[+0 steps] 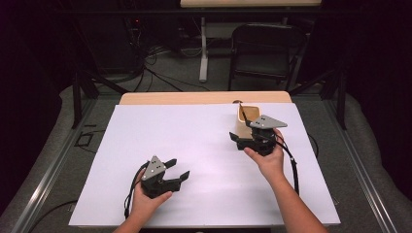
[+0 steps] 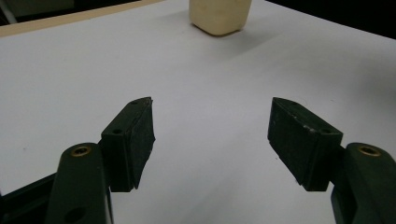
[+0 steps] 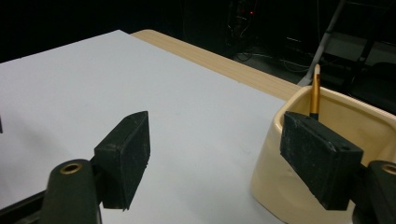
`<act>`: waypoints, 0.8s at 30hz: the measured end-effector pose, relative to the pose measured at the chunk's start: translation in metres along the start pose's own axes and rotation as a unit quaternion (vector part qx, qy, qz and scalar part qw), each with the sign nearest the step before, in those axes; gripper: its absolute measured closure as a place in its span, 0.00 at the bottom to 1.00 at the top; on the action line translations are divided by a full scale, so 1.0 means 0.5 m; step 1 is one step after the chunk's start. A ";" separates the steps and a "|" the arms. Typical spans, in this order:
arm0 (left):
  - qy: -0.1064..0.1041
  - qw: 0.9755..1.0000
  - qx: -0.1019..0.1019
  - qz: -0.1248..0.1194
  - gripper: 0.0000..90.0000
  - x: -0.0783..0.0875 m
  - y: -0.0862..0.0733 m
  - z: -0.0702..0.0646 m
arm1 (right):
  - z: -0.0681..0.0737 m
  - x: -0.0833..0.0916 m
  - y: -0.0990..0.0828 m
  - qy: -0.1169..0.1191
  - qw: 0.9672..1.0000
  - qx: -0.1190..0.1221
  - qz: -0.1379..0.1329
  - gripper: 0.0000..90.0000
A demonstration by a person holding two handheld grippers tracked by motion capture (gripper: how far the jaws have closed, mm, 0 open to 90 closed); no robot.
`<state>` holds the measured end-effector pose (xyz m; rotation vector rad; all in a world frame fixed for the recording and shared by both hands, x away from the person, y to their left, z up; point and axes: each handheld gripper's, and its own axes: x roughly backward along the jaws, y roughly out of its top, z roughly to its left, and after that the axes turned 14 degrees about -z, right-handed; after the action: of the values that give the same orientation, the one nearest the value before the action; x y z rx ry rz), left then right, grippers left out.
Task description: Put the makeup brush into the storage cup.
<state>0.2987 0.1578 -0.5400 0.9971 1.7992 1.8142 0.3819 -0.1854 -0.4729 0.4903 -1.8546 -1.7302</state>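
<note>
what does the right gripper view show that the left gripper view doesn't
Right gripper view: a gold brush handle standing inside the cream holder, seen from close up, with the right claw open and one jaw against the holder's rim. Left gripper view: the holder's outside wall from farther off, and the left claw open over bare white sheet. Both show the sheet, the holder and the wooden table edge.

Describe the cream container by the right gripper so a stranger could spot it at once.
Start at the white sheet covering the table, then go to its far right part, just in front of the bare wooden strip. There, next to the open right gripper, stands the cream container, squarish with rounded corners. It is the sheet's one vessel, and a thin gold-handled stick leans inside it.
</note>
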 end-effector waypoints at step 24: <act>0.001 1.000 -0.001 -0.001 0.35 0.001 0.001 0.000 | 0.066 0.040 -0.027 0.023 0.999 0.007 0.021 0.27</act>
<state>0.2983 0.1581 -0.5394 0.9923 1.7982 1.8161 0.3446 -0.1729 -0.4838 0.4905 -1.8332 -1.6656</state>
